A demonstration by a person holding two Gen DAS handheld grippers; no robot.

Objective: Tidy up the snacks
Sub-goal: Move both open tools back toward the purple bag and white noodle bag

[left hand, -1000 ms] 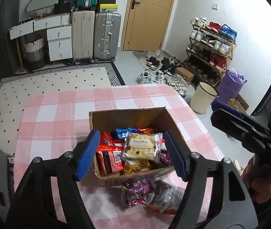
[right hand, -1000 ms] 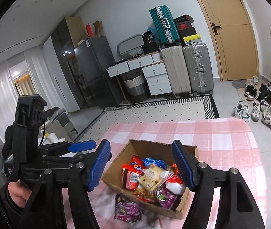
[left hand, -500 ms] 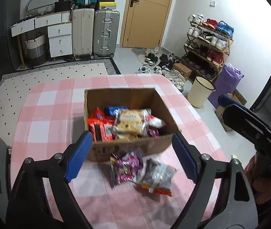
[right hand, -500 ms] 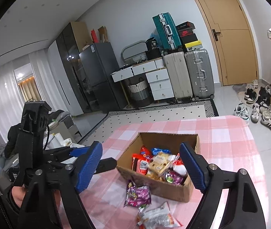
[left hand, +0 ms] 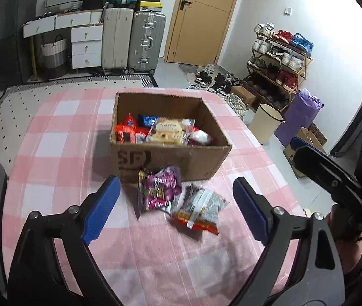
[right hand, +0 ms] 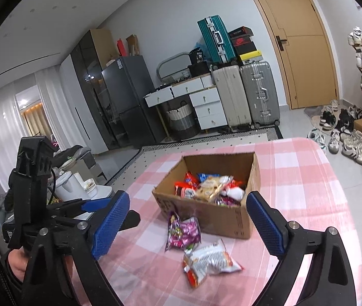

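Note:
A cardboard box (left hand: 170,156) (right hand: 234,220) stands on the pink checked tablecloth (left hand: 61,137) and holds several snack packs, a pale cookie pack (left hand: 166,131) on top. In front of the box lie a purple snack bag (left hand: 159,191) (right hand: 182,230) and a silver and red snack bag (left hand: 201,210) (right hand: 210,258). My left gripper (left hand: 177,213) is open and empty, raised above the two loose bags. My right gripper (right hand: 188,225) is open and empty, also above them; it shows at the right edge of the left wrist view (left hand: 331,181).
The table's right edge drops to the floor, where a cream bin (left hand: 266,122), a purple bag (left hand: 298,122) and a shoe rack (left hand: 277,58) stand. A white kettle (right hand: 68,186) sits left of the table. Suitcases (left hand: 132,40) and a door are behind.
Both grippers have pulled back and up from the box, and their jaws have spread wider. The two loose bags in front of the box have come fully into view.

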